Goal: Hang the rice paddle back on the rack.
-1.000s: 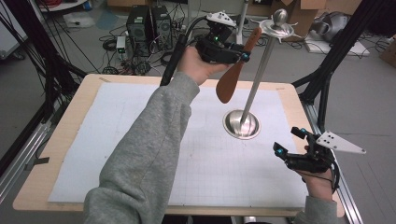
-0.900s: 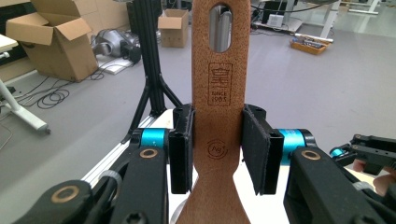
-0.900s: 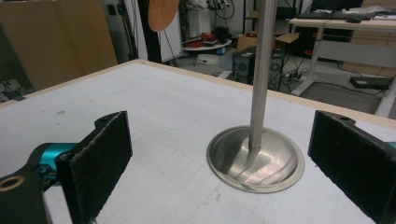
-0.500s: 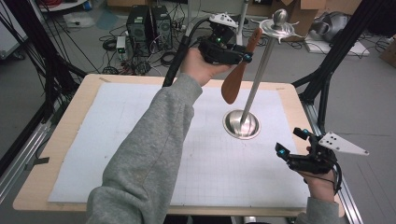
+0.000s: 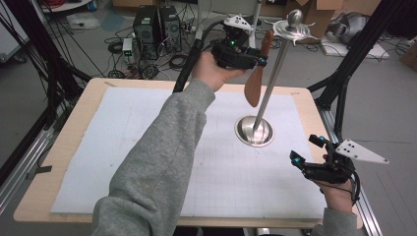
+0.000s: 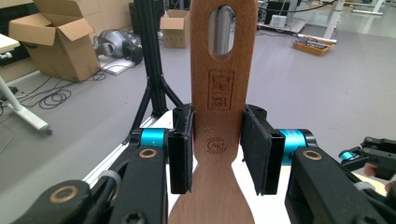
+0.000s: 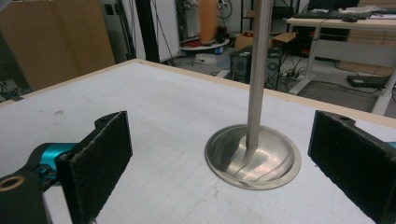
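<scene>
Since the earlier frame my left tool (image 5: 259, 60), clenched on the wooden spatula (image 6: 219, 121), edges nearer the hooks atop the steel stand (image 5: 271, 81), slot uppermost for hanging, while I keep my right tool (image 5: 306, 151) released low over the bench (image 5: 93, 98).

White grid mat (image 5: 123, 147) on wooden table (image 5: 88, 98) (cardboard boxes (image 6: 56, 35) beyond)
</scene>
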Available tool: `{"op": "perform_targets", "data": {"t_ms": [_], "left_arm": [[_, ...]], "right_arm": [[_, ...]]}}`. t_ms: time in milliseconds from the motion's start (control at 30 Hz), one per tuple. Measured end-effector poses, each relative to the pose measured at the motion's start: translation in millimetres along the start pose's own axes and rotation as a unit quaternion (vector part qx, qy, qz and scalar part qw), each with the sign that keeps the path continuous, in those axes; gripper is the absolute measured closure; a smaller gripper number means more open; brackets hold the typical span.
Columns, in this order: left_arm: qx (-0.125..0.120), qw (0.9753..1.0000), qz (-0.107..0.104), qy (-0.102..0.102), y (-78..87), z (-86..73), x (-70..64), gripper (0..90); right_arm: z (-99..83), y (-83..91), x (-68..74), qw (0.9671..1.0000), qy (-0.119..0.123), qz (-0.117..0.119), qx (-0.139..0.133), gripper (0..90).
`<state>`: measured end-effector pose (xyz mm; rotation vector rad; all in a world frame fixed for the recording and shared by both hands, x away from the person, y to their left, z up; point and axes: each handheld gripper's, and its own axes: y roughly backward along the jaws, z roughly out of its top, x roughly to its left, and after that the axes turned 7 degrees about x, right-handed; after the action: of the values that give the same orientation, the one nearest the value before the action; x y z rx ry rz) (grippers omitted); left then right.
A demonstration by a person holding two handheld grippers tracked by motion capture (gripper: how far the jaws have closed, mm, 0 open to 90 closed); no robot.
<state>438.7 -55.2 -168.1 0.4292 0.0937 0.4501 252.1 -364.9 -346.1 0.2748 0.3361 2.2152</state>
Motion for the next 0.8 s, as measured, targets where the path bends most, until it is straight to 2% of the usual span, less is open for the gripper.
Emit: {"op": "perform_targets", "data": {"t_ms": [67,267,433,567,667,700,733,800], "left_arm": [[-0.006,1.0000,-0.002,0.004,0.1,-0.6,-0.4,61.2],[-0.009,0.9999,0.004,0.000,3.5,-6.1,0.5,49.4],[-0.018,0.9998,-0.003,-0.001,8.5,-13.8,1.1,37.9],[-0.032,0.9994,-0.004,-0.016,13.2,-20.7,0.4,30.3],[-0.035,0.9992,0.000,-0.017,18.3,-25.7,1.2,24.8],[-0.035,0.9992,0.000,-0.017,18.3,-25.7,1.2,23.8],[-0.036,0.9993,-0.007,-0.006,22.0,-29.6,1.9,24.8],[-0.038,0.9992,-0.006,-0.008,26.3,-34.3,1.9,24.1]], "right_arm": [[0.2,-0.7,0.8,1.0000,-0.001,0.001,0.000,4.8],[0.9,-0.6,1.2,1.0000,0.000,0.002,-0.003,4.8],[1.7,-1.1,2.5,1.0000,0.000,0.004,-0.001,4.8],[2.6,-2.8,3.4,1.0000,0.005,0.005,-0.001,4.8],[3.6,-3.6,4.2,0.9999,0.008,0.006,-0.001,4.8],[3.6,-3.6,4.2,0.9999,0.008,0.006,-0.001,4.8],[4.2,-4.1,4.7,0.9999,0.009,0.007,-0.002,4.8],[4.5,-4.7,5.2,0.9999,0.008,0.006,-0.001,4.8]]}}
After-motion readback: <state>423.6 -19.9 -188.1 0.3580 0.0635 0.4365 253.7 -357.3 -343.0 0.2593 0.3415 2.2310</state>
